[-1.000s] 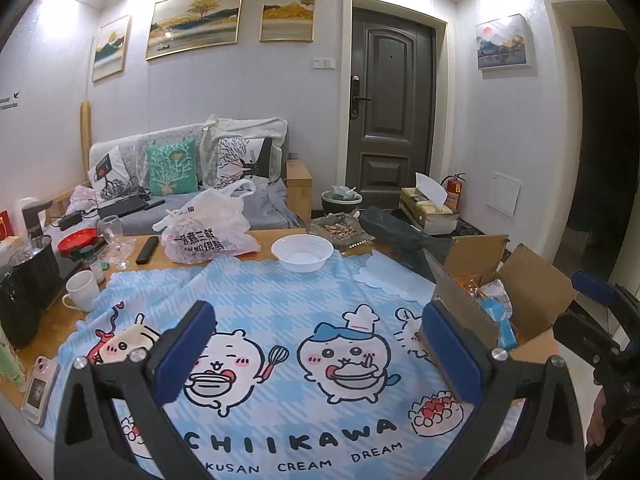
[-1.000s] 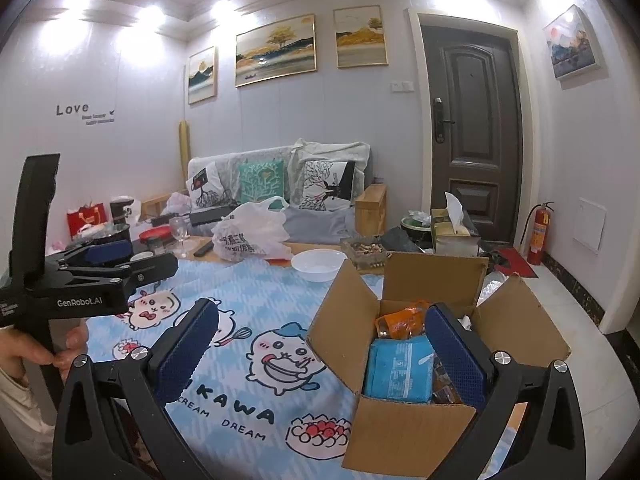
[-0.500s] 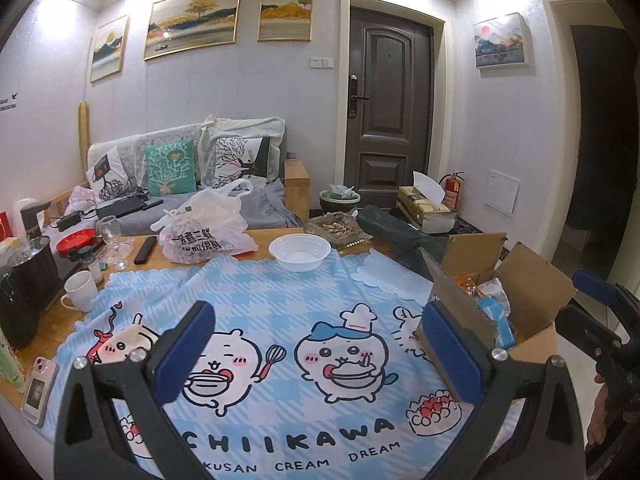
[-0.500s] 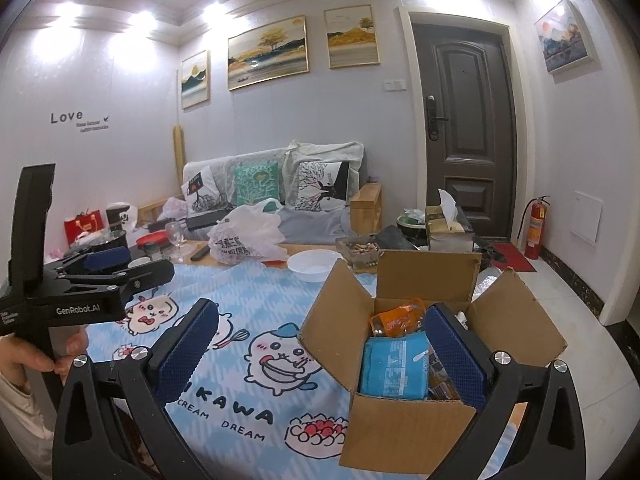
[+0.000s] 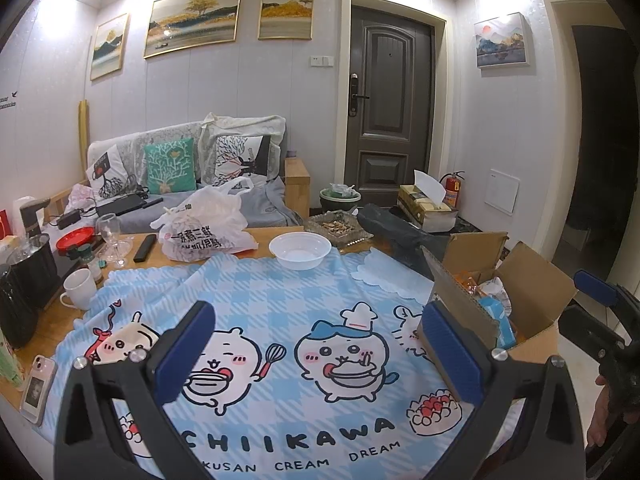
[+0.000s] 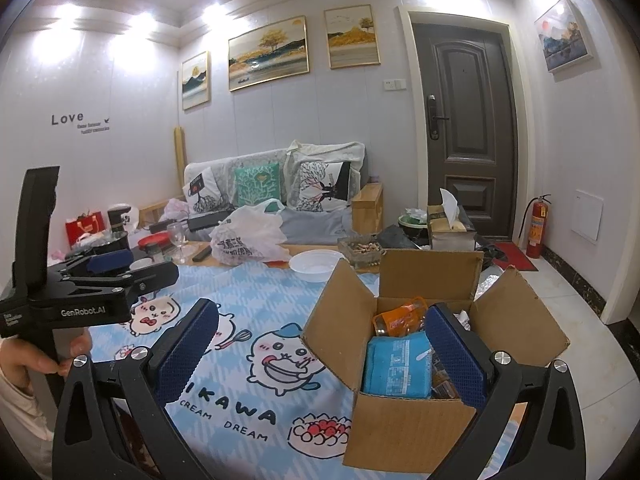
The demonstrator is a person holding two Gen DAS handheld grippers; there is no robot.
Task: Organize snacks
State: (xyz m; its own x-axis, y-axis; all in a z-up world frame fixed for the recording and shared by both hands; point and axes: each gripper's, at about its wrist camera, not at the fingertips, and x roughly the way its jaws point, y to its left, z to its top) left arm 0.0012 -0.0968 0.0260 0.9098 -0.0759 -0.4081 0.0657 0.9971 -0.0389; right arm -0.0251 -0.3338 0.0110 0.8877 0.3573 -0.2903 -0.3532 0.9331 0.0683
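I have the right gripper (image 6: 320, 348) held above the near edge of the table with its blue textured pads spread wide and nothing between them; the open cardboard box (image 6: 404, 428) sits just ahead and to its right, at the table's right end, flaps splayed outward. Inside I see a soft blue snack packet (image 6: 398, 364) lying flat at the front and a glossy orange packet (image 6: 400, 318) behind it. My left gripper (image 5: 320, 356) is also spread apart and empty, over the blue checked cartoon tablecloth (image 5: 288, 292), with the box off to its right. Farther back on the cloth's edge stands a round white plastic bowl (image 5: 300, 250), beside a crinkled white shopping bag (image 5: 204, 228).
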